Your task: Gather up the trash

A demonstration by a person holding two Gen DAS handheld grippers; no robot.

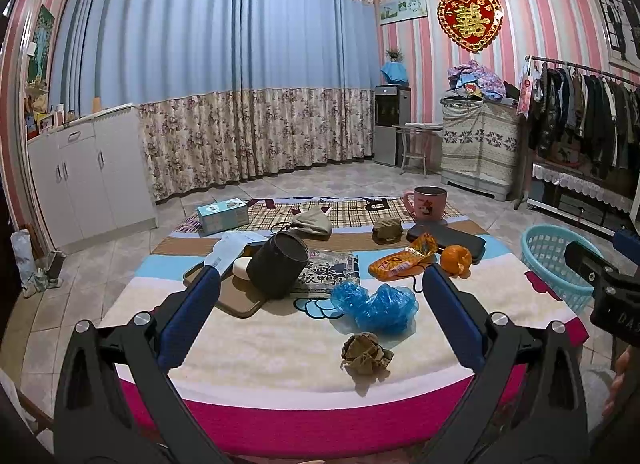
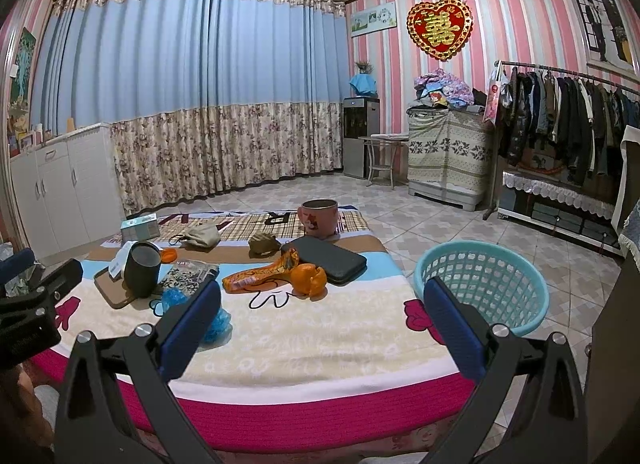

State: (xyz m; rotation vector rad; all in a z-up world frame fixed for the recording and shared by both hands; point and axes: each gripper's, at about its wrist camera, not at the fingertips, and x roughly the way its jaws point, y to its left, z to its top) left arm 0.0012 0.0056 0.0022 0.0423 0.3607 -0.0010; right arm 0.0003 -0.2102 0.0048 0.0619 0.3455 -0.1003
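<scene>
- Two tools hover over the near edge of the blanket-covered surface (image 1: 280,360), both spread wide with nothing between their pads: left tool (image 1: 320,284), right tool (image 2: 322,296).
- Turquoise basket (image 2: 480,284) sits on the floor just beside the surface's right edge; what shows of its inside is bare.
- Pink mug (image 1: 426,203) stands upright at the far end; its contents can't be made out.
- Dark canister (image 1: 278,266) leans tilted on a brown board (image 1: 236,300).
- Trash is spread mid-surface: crumpled brown paper (image 1: 366,354) nearest, blue plastic bag (image 1: 376,304) just behind it, orange wrapper (image 1: 402,258) touching the orange peel (image 1: 456,260).
- Black case (image 2: 330,260) lies behind the peel.
</scene>
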